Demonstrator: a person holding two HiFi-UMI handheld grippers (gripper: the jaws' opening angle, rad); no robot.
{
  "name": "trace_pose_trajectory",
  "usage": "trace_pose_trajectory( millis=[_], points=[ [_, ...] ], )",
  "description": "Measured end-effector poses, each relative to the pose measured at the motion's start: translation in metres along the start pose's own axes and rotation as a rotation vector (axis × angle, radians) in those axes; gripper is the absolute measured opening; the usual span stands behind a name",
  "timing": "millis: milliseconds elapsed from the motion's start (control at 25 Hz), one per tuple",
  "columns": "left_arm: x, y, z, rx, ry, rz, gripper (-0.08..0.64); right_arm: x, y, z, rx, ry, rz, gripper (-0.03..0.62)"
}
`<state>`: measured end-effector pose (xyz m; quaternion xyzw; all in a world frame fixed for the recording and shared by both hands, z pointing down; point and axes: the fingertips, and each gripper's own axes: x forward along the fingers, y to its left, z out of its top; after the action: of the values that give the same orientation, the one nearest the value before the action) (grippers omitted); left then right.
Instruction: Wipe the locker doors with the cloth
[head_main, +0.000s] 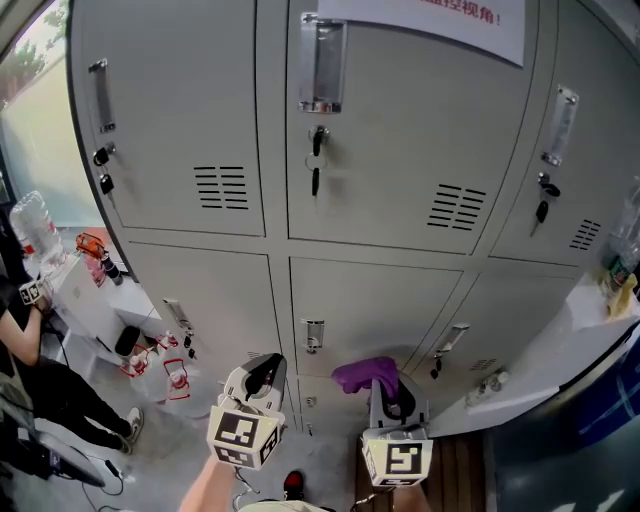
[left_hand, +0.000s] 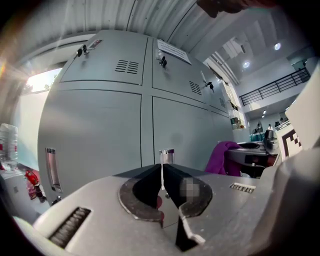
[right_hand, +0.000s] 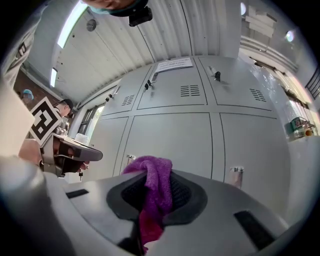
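The right gripper (right_hand: 156, 186) has its fingers clamped on the purple cloth (right_hand: 152, 172). The cloth bunches up between them and flops over the tips, and the grey locker doors (right_hand: 170, 135) stand out beyond the tips rather than against them. Off to its left, the left gripper (left_hand: 161, 174) holds nothing, its fingers brought together to a thin slit, and a chrome door handle (left_hand: 166, 155) shows straight ahead past those closed tips.
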<state>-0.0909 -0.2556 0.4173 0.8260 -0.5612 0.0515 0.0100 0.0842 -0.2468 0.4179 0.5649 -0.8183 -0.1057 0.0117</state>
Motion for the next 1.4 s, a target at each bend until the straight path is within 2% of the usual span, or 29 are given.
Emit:
trace_pose_trajectory(
  millis=[120,280,360,600,1040,1400],
  points=[
    [-0.004,0.006,-0.005,-0.002,0.007,0.018,0.032,0.009,0.014,-0.007,-0.047,0.011,0.043,0.066],
    [-0.007,0.016,-0.011,-0.005,0.020,0.043,0.032,0.025,0.033,-0.017,-0.017,0.040,0.081,0.067],
    [-0.007,0.021,-0.013,-0.005,0.023,0.053,0.032,0.035,0.039,-0.016,-0.032,0.034,0.098,0.066],
    [-0.003,0.029,-0.014,-0.008,0.028,0.067,0.032,0.069,0.055,-0.011,0.007,0.067,0.127,0.067],
    [0.004,0.046,-0.024,-0.014,0.052,0.087,0.032,0.095,0.067,-0.021,0.027,0.067,0.144,0.069],
    [0.012,0.037,-0.024,-0.011,0.048,0.061,0.032,0.091,0.058,-0.026,0.039,0.089,0.139,0.071]
  ],
)
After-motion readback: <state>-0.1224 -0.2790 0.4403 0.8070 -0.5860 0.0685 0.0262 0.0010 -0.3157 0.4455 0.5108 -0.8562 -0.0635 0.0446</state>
